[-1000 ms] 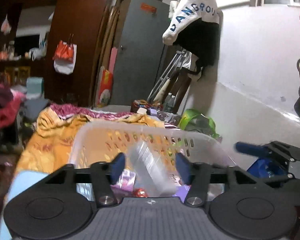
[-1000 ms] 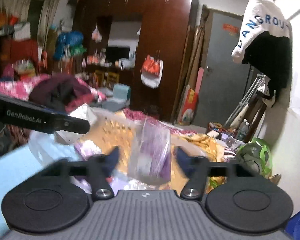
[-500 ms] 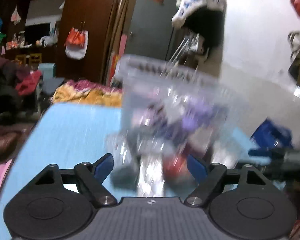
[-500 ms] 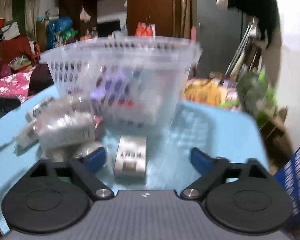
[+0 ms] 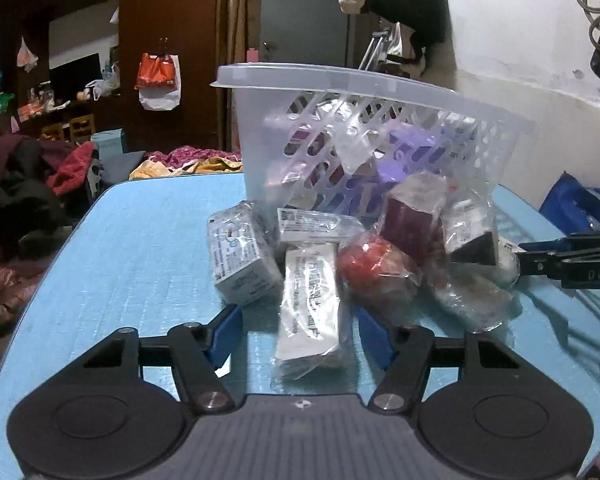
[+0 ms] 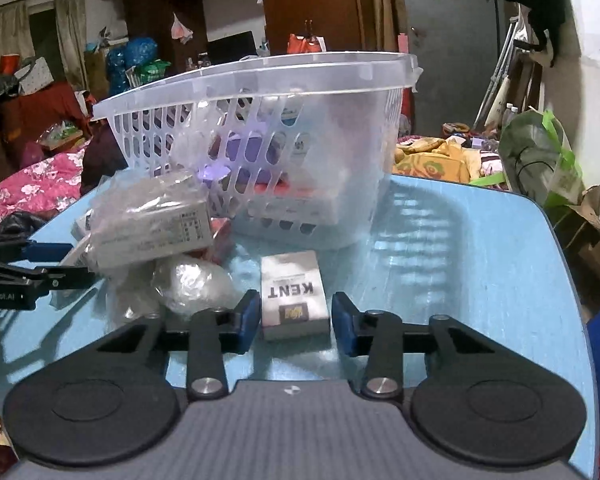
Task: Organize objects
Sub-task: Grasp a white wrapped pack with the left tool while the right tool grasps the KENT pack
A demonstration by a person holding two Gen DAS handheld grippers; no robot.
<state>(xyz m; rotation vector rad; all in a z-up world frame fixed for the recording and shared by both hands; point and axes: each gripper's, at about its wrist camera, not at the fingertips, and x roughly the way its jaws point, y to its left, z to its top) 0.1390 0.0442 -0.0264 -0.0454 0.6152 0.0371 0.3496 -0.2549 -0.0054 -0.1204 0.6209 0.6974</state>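
A clear plastic basket [image 5: 380, 92] [image 6: 260, 76] holding several packets stands on the blue table [image 5: 140, 248]. Bagged items lie before it: a white flat packet [image 5: 310, 300], a grey box [image 5: 240, 260], a red ball [image 5: 370, 266], a maroon box [image 5: 412, 220]. My left gripper [image 5: 298, 336] is open, its fingers either side of the white packet's near end. My right gripper [image 6: 294, 318] is open around a white KENT box [image 6: 292, 296], not touching. A bagged grey box [image 6: 156, 220] and a crumpled clear bag [image 6: 196, 284] lie left of it.
The table's right edge [image 6: 560, 264] and left edge [image 5: 40, 288] drop to a cluttered room. A green bag [image 6: 540, 160] and a blue bag [image 5: 576, 208] sit beyond the right side. Each gripper shows in the other's view [image 5: 568, 256] [image 6: 24, 272].
Both grippers dropped from above the basket down to table level in front of it. Both let go of their bagged items and now stand open around new items.
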